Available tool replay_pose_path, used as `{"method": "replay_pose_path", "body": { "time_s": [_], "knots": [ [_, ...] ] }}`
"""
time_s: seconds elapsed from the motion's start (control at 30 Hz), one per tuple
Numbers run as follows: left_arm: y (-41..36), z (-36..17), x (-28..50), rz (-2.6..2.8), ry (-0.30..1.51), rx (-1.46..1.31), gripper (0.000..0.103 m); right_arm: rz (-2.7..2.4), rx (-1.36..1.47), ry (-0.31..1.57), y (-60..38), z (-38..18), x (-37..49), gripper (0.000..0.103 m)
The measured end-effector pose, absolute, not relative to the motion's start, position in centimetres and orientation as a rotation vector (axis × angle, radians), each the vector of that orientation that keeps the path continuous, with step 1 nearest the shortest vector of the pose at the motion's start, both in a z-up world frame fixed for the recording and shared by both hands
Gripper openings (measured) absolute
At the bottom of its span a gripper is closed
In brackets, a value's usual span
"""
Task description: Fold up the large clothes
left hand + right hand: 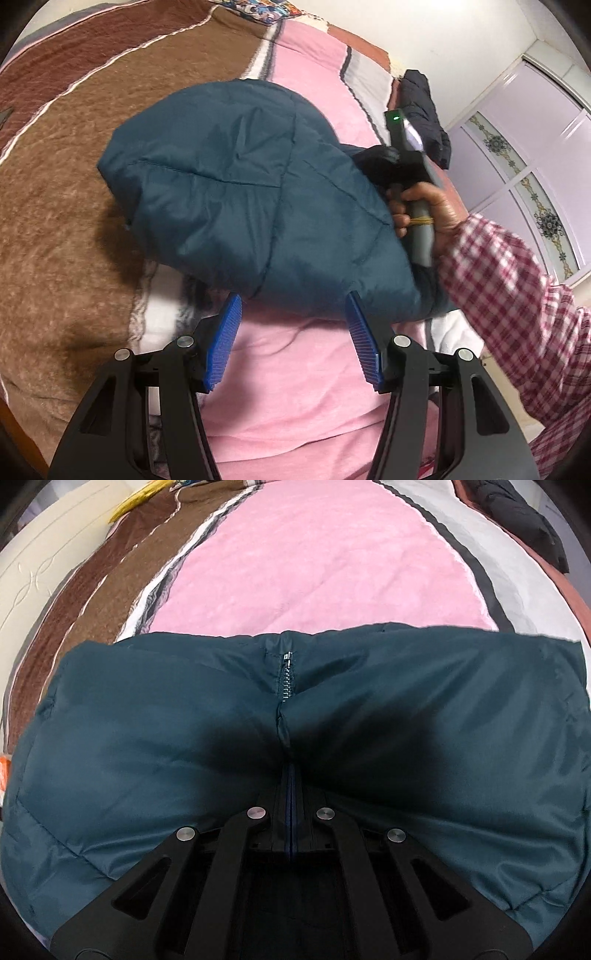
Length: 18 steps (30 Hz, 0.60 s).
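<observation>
A teal puffer jacket (pixel 236 199) lies bundled and folded on the striped pink and brown blanket (pixel 295 387). My left gripper (pixel 293 306) is open and empty, its blue pads (pixel 221 347) just short of the jacket's near edge. In the right wrist view the jacket (pixel 147 757) fills the lower half, its zipper (pixel 286 679) running down the middle. My right gripper (pixel 290 775) is shut on the jacket at the zipper line, fabric bulging to both sides. The right gripper's handle (pixel 417 206) shows in the left view, held by a hand at the jacket's right side.
A dark garment (pixel 424 114) lies at the far right edge of the bed, also in the right wrist view (pixel 524 513). A sleeve in red check (pixel 517 295) reaches in from the right. Lilac wardrobe doors (pixel 535 155) stand behind. A cream headboard (pixel 44 561) is at left.
</observation>
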<state>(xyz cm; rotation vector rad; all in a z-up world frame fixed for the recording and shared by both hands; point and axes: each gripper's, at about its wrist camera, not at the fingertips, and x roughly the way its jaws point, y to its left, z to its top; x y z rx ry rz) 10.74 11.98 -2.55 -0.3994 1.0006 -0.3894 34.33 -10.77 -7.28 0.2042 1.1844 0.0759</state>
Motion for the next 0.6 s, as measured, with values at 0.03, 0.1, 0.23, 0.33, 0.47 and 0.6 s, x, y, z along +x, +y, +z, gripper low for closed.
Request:
{"method": "replay_pose_path", "body": {
  "time_s": [0.03,0.1,0.23,0.33,0.47,0.6],
  "knots": [
    [11.8,-2.4,10.7,-0.391,0.995,-0.396,0.056,0.077,0.212,1.182,-10.9,-7.3,34.2,0.000],
    [11.3,-1.9,10.2,-0.395,0.984,-0.389,0.056,0.081,0.233,1.186,-11.3,-7.0,34.2,0.000],
    [10.7,-1.2,8.9,-0.396,0.964,-0.354,0.056,0.105,0.313,1.161,-11.9,-4.3,32.4,0.000],
    [9.5,-0.8,8.3,-0.405,0.960,-0.364,0.056,0.172,0.366,1.082,-12.8,-1.1,29.2,0.000],
    [5.8,0.1,8.8,-0.497,0.946,-0.360,0.056,0.253,0.308,1.043,-12.9,1.3,25.0,0.000],
    [-0.4,0.5,10.4,-0.561,0.920,-0.236,0.040,0.284,0.291,1.032,-14.0,2.3,23.6,0.000]
  ]
}}
